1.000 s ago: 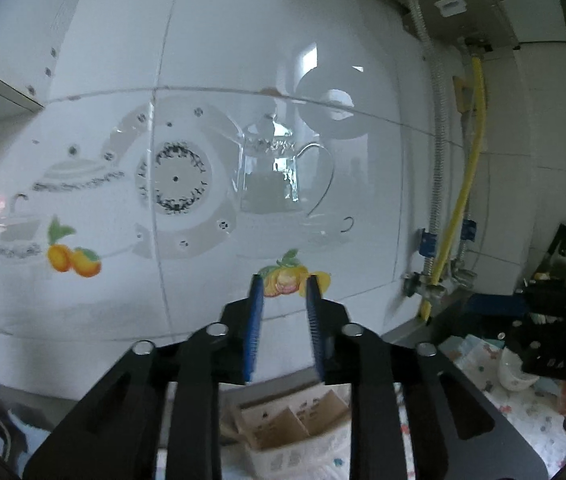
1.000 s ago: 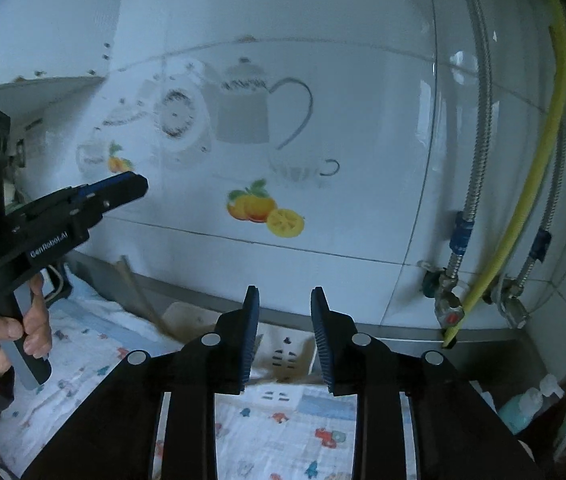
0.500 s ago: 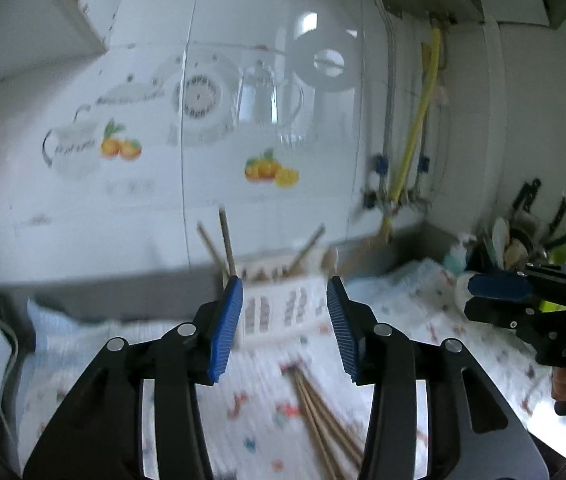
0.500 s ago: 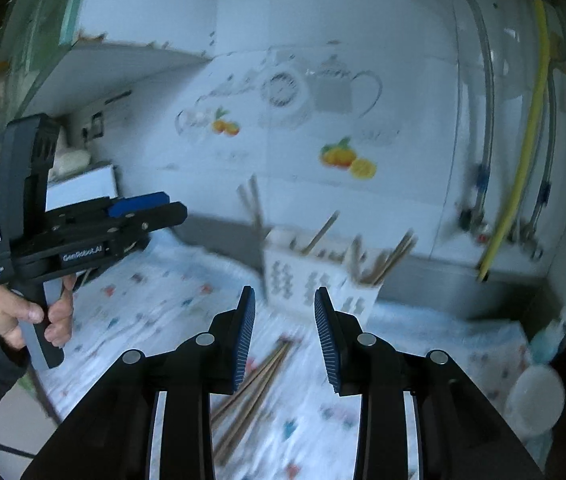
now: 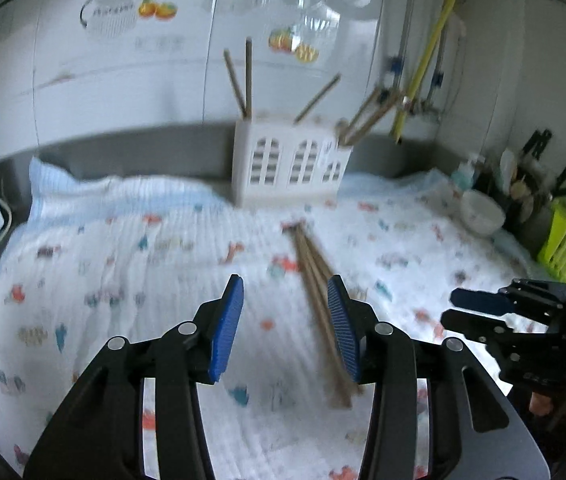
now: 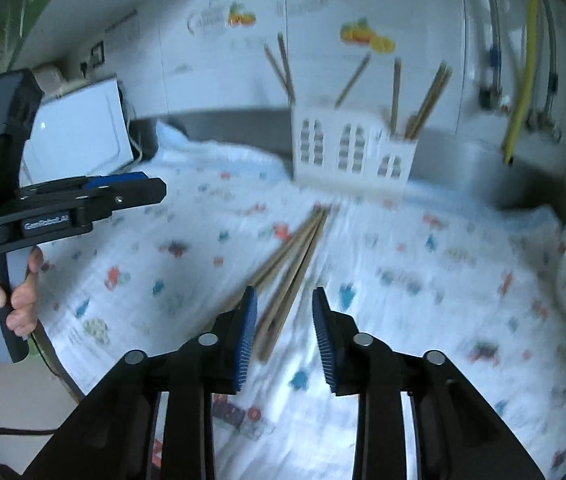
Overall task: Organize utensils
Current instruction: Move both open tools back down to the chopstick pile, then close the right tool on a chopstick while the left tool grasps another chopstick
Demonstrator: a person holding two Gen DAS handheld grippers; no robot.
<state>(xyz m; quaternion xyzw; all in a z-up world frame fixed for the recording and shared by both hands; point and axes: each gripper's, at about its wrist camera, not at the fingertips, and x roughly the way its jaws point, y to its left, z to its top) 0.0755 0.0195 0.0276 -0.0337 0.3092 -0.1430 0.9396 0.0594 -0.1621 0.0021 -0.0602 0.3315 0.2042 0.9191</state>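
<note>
A bundle of wooden chopsticks (image 5: 315, 280) lies on the patterned cloth (image 5: 143, 264); it also shows in the right wrist view (image 6: 291, 256). A white house-shaped utensil holder (image 5: 289, 170) stands at the back by the wall with several chopsticks upright in it; it also shows in the right wrist view (image 6: 349, 152). My left gripper (image 5: 285, 312) is open and empty, just left of the bundle. My right gripper (image 6: 285, 320) is open and empty, above the bundle's near end. Each gripper shows in the other's view: the right gripper (image 5: 475, 312) and the left gripper (image 6: 123, 192).
A white bowl (image 5: 481, 214) sits at the right edge of the cloth, with a dark utensil rack (image 5: 539, 176) and a green basket (image 5: 559, 244) beyond. A white appliance (image 6: 79, 132) stands at the left. Pipes and a yellow hose (image 6: 523, 60) run down the tiled wall.
Both grippers have tilted down from the wall toward the cloth and come closer to the chopstick bundle. The left jaws have opened wider.
</note>
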